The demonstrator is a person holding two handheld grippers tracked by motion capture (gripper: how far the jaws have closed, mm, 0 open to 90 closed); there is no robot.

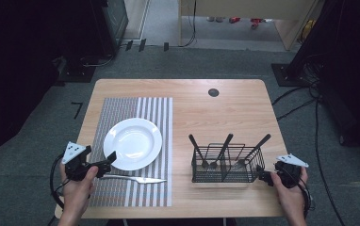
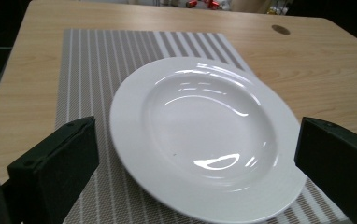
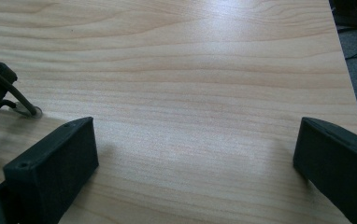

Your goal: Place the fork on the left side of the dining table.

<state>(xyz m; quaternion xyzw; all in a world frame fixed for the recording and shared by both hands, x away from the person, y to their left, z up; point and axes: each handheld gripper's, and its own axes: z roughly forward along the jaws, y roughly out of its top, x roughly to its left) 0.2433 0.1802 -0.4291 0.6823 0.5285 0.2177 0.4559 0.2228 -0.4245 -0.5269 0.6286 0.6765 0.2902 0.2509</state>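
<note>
a light wooden tabletop (image 1: 225, 113) with rounded corners carries a grey and white striped woven placemat (image 1: 121, 113) on its left half, and a round white glossy plate with a wide rim (image 1: 133, 143) rests on that mat, toward its near half. just in front of the plate, a silver metal knife (image 1: 135, 179) lies flat on the mat, its blade pointing to the right. the left gripper (image 1: 106, 162), black with a grey three-cornered plate on top, is held in the person's left hand (image 1: 77, 188) at the near left edge of the mat, just beside the plate's near left rim and above the knife's handle end. in the left gripper view its two black fingers (image 2: 57, 163) stand spread wide, with the plate lying ahead between them and nothing pinched. on the right half of the tabletop stands a black wire cutlery basket (image 1: 227, 165) with compartments, holding several dark-handled utensils (image 1: 223, 148) that lean upright out of it. the right gripper (image 1: 263, 176) sits in the person's right hand (image 1: 291, 193) at the near right corner, its tip just beside the basket's right wall; whether it touches the wire cannot be told. in the right gripper view its fingers (image 3: 55, 168) are also spread wide over bare wood, with a corner of the basket at the left edge and nothing between them.
</note>
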